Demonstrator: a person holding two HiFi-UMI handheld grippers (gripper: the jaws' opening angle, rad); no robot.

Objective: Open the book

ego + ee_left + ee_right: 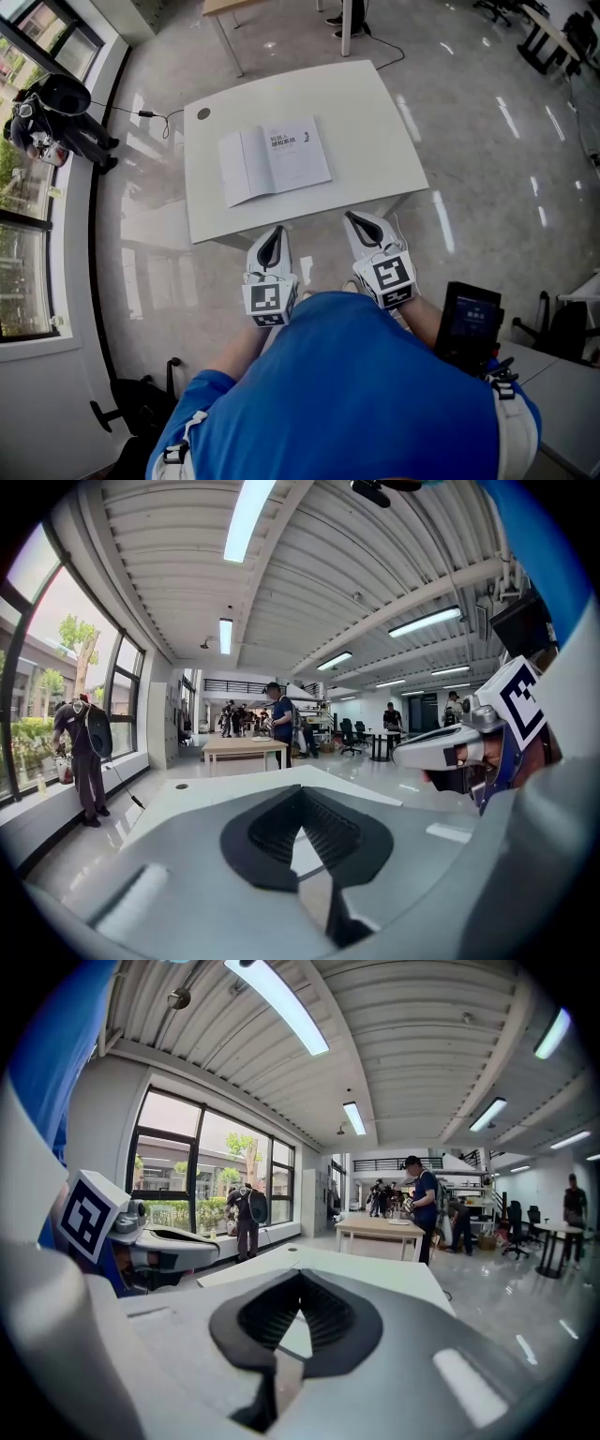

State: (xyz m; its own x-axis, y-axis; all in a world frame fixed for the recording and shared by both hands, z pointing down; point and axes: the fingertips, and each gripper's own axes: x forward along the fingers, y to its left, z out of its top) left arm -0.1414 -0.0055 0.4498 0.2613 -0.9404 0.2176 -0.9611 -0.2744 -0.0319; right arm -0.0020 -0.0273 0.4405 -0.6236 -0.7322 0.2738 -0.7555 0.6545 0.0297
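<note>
**Spotter:** You are holding the left gripper (274,234) and the right gripper (359,223) side by side, just off the near edge of the tabletop (375,122). Neither is touching anything. Both are pointing across the tabletop, only slightly downward.

**Coach:** And your fingers (267,832) on the left are pressing together with nothing between them. In the right gripper view the fingers (253,1321) are meeting at their tips in the same way, pinching nothing.

**Spotter:** The book (275,161) is lying flat around the middle of the tabletop, a little toward the left edge and well apart from both grippers. Its cover is lying turned over to the left, and a page with printed lines is facing up on the right.

**Coach:** So to my eye you are sitting at the end of the task, not the start, because the opening looks done. If you are going in again, you are needing to reach well over the near edge first. You would also be spreading one pair of fingers before it arrives at the right-hand page edge, since closed tips won't slip under thin paper. Your other gripper would be steadying the turned cover so the book isn't sliding toward the far edge.
</note>
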